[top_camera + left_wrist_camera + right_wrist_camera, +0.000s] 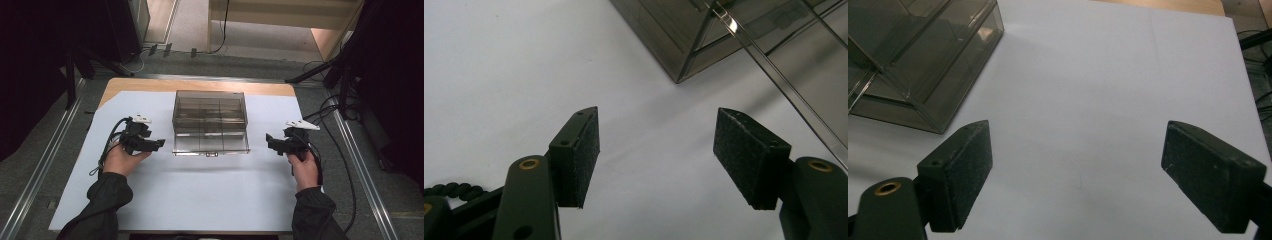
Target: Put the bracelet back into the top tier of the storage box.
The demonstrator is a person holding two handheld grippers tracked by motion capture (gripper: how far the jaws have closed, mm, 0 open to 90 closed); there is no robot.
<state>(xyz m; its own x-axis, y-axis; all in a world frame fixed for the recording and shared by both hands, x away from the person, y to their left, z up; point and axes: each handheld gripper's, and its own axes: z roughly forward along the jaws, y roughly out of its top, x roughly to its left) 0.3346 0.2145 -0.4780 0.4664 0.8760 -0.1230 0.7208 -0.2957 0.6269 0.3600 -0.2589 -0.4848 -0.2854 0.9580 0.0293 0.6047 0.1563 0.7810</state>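
We see the tabletop (150,210), covered in white sheet, carrying 1 thing that matters here: a smoky clear plastic organizer box (210,122) with divided compartments, sitting at the middle toward the far side. Its long axis runs left to right across the tabletop, and its front edge, with a small latch (211,154), faces us. The lid looks to lie flat over the compartments, though we cannot tell for sure whether it is latched.

We judge the work barely begun: nothing is held, and the box sits untouched, squarely between our 2 hands. Whatever is to be done with it, likely opening or moving it, is all left to do.

Our left gripper (159,144) rests just left of the box's near corner, pointing toward it, jaws spread wide with nothing between them. Our right gripper (269,140) hovers near the box's right side, apart from it, jaws likewise wide apart and empty.
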